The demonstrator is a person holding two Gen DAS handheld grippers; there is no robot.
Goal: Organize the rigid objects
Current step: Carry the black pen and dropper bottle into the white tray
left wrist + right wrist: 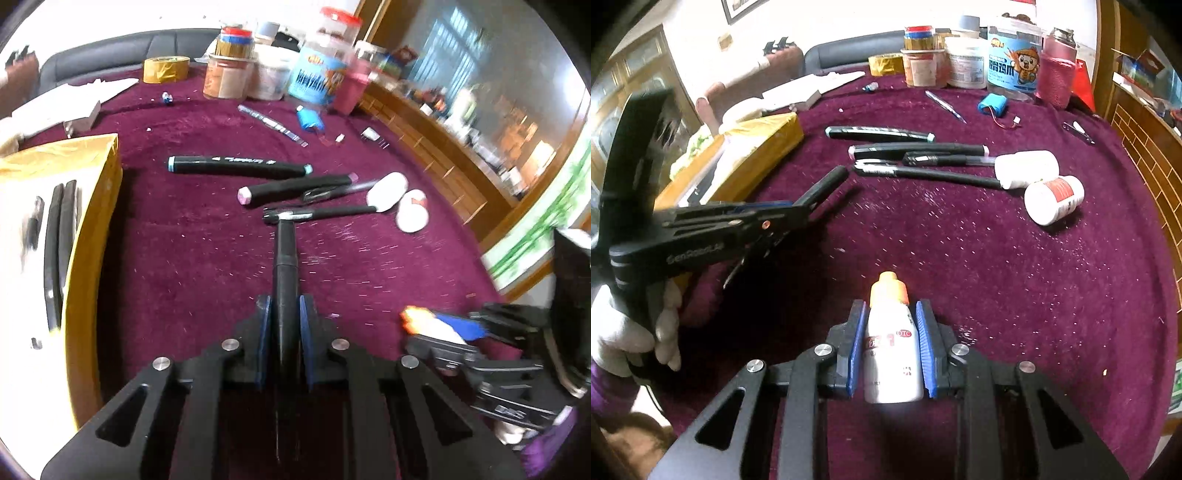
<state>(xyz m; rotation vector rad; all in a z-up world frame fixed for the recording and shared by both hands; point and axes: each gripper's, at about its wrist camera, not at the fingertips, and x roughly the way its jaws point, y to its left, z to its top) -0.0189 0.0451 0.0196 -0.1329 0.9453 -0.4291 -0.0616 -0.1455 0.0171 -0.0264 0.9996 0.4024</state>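
My left gripper (pixel 285 314) is shut on a black pen (pixel 285 266) that points forward above the maroon cloth; it also shows in the right wrist view (pixel 798 206). My right gripper (pixel 891 325) is shut on a small white bottle with an orange cap (pixel 892 343), seen blurred in the left wrist view (pixel 432 325). Ahead lie black markers (pixel 238 166) (pixel 918 149) and pens (pixel 925 175) in a row. Two white pill bottles (pixel 412 210) (pixel 1052 199) lie at their right end.
A yellow-taped open box (pixel 92 206) (pixel 746 162) stands at the left. Jars, tape and tubs (pixel 964 59) crowd the far edge. A blue battery pack (pixel 993 105), tweezers (pixel 945 105) and small clippers (pixel 1078 131) lie beyond the pens. The table's right edge (pixel 1145 147) is near.
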